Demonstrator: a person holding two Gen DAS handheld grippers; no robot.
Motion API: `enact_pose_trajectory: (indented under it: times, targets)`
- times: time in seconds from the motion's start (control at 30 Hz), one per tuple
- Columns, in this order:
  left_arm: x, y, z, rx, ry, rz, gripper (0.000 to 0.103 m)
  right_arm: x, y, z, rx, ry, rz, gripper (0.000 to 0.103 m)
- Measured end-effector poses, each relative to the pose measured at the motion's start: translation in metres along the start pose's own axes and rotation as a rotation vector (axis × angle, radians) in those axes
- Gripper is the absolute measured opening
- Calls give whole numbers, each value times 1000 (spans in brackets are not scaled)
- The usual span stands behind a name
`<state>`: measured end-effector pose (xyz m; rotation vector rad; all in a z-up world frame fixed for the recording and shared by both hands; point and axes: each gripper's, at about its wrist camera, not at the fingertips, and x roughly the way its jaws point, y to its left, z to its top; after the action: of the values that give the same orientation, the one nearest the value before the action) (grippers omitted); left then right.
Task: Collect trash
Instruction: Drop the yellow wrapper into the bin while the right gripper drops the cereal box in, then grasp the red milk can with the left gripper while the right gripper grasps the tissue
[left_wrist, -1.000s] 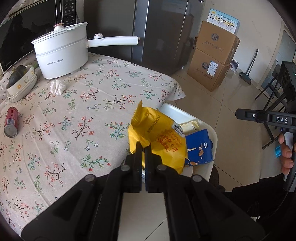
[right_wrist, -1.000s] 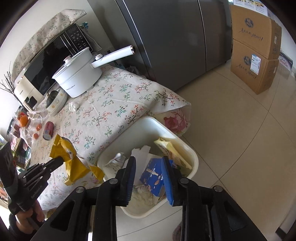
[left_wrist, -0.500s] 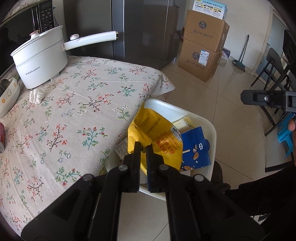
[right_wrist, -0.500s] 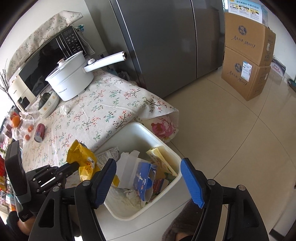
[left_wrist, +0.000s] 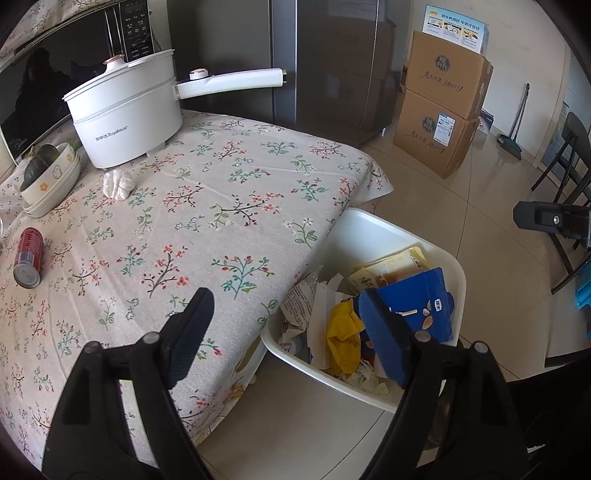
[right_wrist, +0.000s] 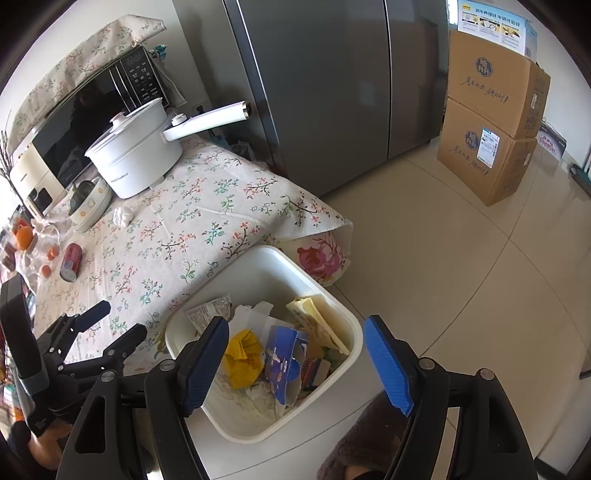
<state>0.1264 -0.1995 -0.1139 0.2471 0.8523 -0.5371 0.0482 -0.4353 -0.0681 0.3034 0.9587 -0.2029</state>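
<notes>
A white trash bin (left_wrist: 388, 230) (right_wrist: 273, 258) stands on the floor at the table's edge. It holds a yellow snack bag (left_wrist: 343, 330) (right_wrist: 243, 356), a blue carton (left_wrist: 428, 302) (right_wrist: 284, 354) and paper wrappers. My left gripper (left_wrist: 291, 336) is open and empty, over the table edge and the bin's near corner; it also shows in the right wrist view (right_wrist: 118, 321). My right gripper (right_wrist: 295, 365) is open and empty above the bin. A red can (left_wrist: 27, 254) (right_wrist: 71, 261) and a crumpled white tissue (left_wrist: 117, 184) (right_wrist: 122, 215) lie on the floral tablecloth.
A white electric pot (left_wrist: 129, 110) with a long handle, a bowl holding a dark squash (left_wrist: 48, 177) and a microwave (right_wrist: 92, 122) stand at the table's back. Oranges (right_wrist: 24, 236) lie at far left. A grey fridge (right_wrist: 314, 92), cardboard boxes (right_wrist: 491, 122) and a black chair (left_wrist: 569, 162) stand on the tiled floor.
My left gripper opened and let go of the yellow snack bag, which now lies in the bin. My right gripper opened wide above the bin.
</notes>
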Motion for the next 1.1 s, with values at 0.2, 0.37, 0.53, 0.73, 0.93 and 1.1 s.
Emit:
enact_pose_trajectory:
  times: [0.2, 0.37, 0.53, 0.73, 0.93, 1.1]
  targets:
    - [-10, 29, -2, -57, 2, 75, 86, -3, 19, 10, -24, -20, 9, 81]
    - [-28, 64, -7, -137, -18, 133, 96, 4, 45, 14, -52, -19, 18, 82]
    - [-48, 95, -14, -185, -35, 197, 101, 9, 81, 15, -102, -25, 30, 83]
    - [-69, 129, -25, -229, -61, 274, 102, 17, 127, 14, -174, -51, 32, 99]
    - [-84, 166, -43, -275, -54, 338, 102, 22, 170, 14, -233, -126, -32, 103]
    - [-96, 202, -65, -311, -38, 355, 102, 31, 201, 13, -247, -131, 7, 103]
